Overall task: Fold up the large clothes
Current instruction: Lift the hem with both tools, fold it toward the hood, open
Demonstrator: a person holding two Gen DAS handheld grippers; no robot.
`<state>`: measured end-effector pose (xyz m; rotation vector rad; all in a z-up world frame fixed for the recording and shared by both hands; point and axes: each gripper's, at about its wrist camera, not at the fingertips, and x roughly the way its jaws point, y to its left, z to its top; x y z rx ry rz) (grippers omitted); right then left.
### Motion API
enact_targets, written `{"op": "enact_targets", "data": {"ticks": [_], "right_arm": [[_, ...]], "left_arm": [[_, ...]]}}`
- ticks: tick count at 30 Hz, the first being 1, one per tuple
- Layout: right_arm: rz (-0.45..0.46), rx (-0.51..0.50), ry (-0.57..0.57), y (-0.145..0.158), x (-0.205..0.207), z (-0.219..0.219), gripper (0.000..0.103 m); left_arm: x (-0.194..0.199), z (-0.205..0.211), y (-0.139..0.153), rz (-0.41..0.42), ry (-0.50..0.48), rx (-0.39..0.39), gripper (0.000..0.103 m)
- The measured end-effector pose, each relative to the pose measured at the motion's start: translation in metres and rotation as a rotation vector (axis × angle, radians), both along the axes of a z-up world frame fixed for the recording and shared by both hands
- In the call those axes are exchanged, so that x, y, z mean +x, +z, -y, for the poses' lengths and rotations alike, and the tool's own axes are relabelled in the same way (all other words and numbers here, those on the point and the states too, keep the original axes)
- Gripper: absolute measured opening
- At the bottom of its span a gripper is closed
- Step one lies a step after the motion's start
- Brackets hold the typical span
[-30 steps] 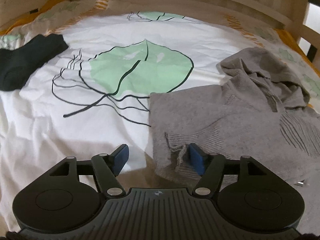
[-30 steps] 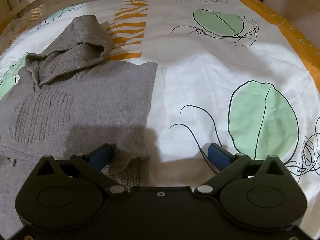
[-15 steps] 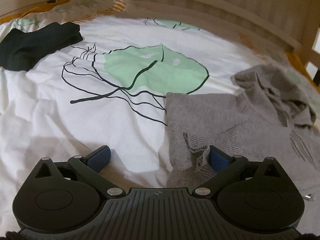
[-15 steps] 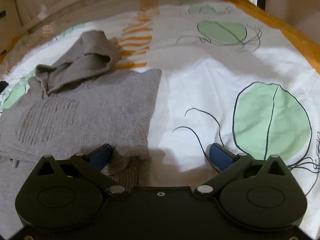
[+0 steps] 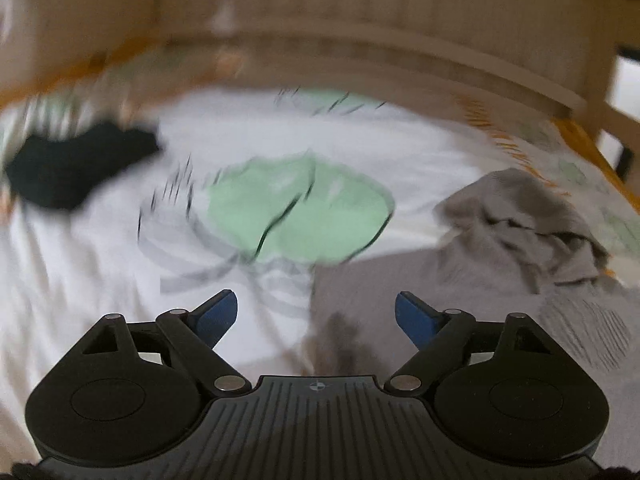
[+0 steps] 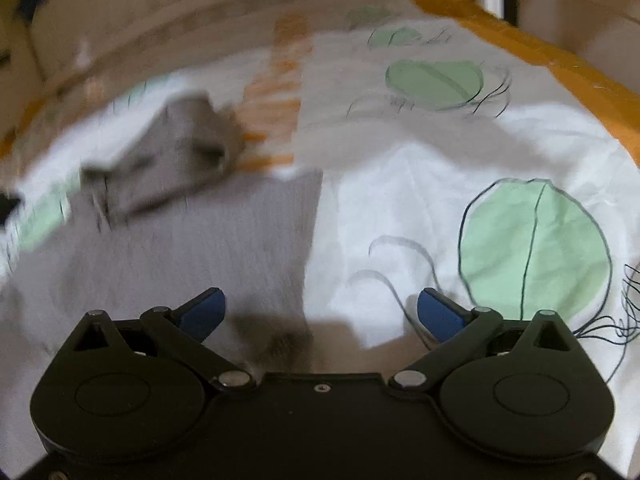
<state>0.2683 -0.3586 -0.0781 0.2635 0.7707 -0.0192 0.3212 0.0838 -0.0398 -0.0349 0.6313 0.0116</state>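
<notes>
Grey hoodie (image 5: 460,288) flat on bedsheet (image 5: 100,280)

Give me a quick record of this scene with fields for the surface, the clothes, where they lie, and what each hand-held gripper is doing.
surface: bed sheet, white with green leaf prints and an orange border
main garment: grey hoodie, lying flat, hood bunched at the far end
other garment: dark cloth, far left on the sheet, apart from the hoodie
left hand-held gripper: jaws closing but wide apart, nothing gripped, over the hoodie's edge
right hand-held gripper: open, nothing gripped, over the hoodie's other edge
image quality: both views motion-blurred
</notes>
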Motion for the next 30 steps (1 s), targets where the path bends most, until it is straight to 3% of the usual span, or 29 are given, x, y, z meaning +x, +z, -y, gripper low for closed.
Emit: {"op": "enact_targets", "data": {"ticks": [4,8,12,18,20,30], "right_arm": [[0.102,0.038,-0.016,0.023,-0.003,0.000,0.102],[0.111,0.022,0.059,0.033,0.015,-0.012,0.075],[0.112,-0.057,0.145,0.033,0.044,-0.032,0.072],[0.110,-0.091,0.248,0.020,0.087,-0.058,0.065],[0.100,-0.089,0.252,0.013,0.100,-0.061,0.060],[0.088,-0.087,0.226,-0.004,0.140,-0.062,0.060]], "left_arm": [[0.011,0.029,0.024,0.037,-0.112,0.048,0.084],[0.043,0.060,0.028,0.031,-0.206,0.060,0.072],[0.081,0.093,0.013,0.008,-0.323,0.106,0.059],[0.122,0.126,-0.011,0.000,-0.396,0.180,0.058],[0.133,0.132,-0.019,-0.011,-0.408,0.224,0.058],[0.174,0.152,-0.046,-0.034,-0.458,0.387,0.058]]}}
